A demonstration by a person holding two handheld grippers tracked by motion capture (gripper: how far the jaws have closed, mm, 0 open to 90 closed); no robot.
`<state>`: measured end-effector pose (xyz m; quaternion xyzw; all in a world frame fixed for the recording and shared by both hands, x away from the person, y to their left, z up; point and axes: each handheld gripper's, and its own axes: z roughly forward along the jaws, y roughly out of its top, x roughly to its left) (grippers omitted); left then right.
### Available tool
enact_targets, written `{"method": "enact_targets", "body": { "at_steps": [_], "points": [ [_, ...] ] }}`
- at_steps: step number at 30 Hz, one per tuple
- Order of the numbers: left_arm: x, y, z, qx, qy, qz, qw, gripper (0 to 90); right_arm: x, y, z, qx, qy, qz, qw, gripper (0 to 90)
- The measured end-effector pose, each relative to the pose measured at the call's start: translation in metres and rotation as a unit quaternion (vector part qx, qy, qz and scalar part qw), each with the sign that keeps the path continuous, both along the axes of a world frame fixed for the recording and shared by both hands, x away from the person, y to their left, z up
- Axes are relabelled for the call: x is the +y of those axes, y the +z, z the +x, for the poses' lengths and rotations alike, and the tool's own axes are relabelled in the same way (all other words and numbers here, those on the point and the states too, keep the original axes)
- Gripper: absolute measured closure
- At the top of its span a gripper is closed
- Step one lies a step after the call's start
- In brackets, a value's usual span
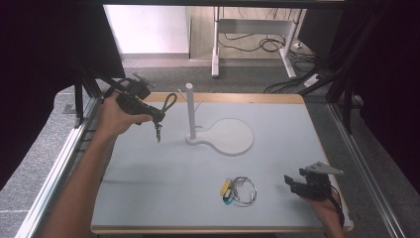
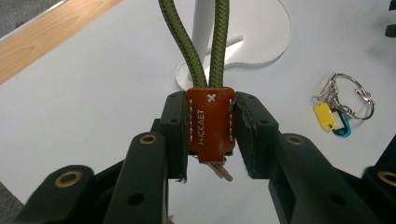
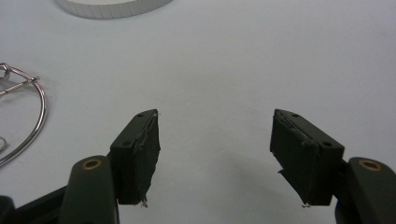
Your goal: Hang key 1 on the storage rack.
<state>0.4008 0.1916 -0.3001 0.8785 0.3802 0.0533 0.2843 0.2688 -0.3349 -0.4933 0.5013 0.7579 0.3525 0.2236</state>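
**Left gripper holds the green-cord key fob up by the stand**

The olive-green braided cord loop with its brown stitched leather tab [image 2: 211, 122] is up off the table, caught in the left gripper [image 2: 210, 135] — both black jaws press on the leather tab from either side, and the two strands of cord rise out of the top of it. In the high view the loop [image 1: 169, 102] stands up beside the gripper while a small dark metal clip [image 1: 158, 133] dangles below it, over the left rear part of the pale grey table top [image 1: 163, 173]. Just to the right of it is the white stand, a slim upright post on a flat round-ended base [image 1: 191, 110]; cord and post are near, but not touching.

Nearer the front edge lies a silver wire key ring with a yellow tag and a teal tag [image 1: 237, 190] — flat on the table, well apart from the stand. Right of that, at the front right corner, the right gripper [image 3: 215, 154] hovers low over bare table, jaws spread wide with nothing between them, the ring's wire curve just off to its left.
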Motion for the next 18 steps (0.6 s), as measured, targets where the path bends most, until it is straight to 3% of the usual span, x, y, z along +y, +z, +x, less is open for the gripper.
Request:
{"method": "enact_targets", "body": {
  "at_steps": [18],
  "points": [
    [0.004, -0.009, 0.033, 0.009, 0.013, -0.021, 0.9997, 66.6, 0.004, 0.000, 0.000, -0.001, 0.008, -0.004, 1.0000, 33.3]
  ]
}}
